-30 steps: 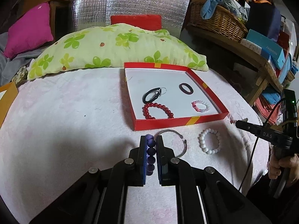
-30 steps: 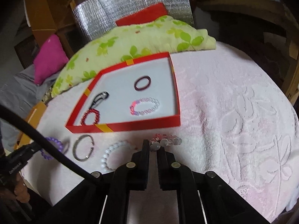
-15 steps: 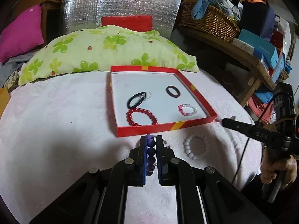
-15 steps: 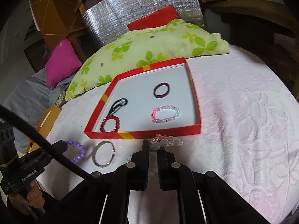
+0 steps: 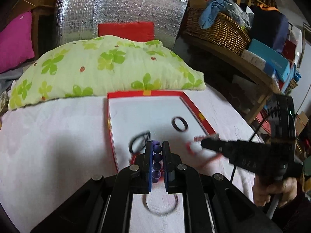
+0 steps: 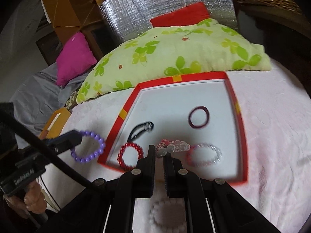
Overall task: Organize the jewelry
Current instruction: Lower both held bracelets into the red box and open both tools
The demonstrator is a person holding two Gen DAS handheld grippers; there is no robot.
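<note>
My left gripper (image 5: 157,143) is shut on a purple bead bracelet (image 5: 157,157), held above the near edge of the red tray (image 5: 143,93). From the right wrist view that purple bracelet (image 6: 89,147) hangs off the left gripper (image 6: 78,136) just left of the tray (image 6: 182,77). My right gripper (image 6: 159,152) is shut on a clear bead bracelet (image 6: 177,146) over the tray's front part. In the tray lie a red bead bracelet (image 6: 129,156), a pink and white bracelet (image 6: 204,154), a dark ring (image 6: 199,117) and a black clasp (image 6: 140,130).
A metal bangle (image 5: 160,209) and a white bead bracelet (image 6: 167,215) lie on the pink cloth in front of the tray. A green-flowered pillow (image 5: 101,68) lies behind the tray. A wicker basket (image 5: 215,29) and boxes stand on a shelf at the right.
Both grippers have risen and moved forward with their bracelets, from over the cloth to the tray's front edge. The bangle and white bracelet stayed on the cloth.
</note>
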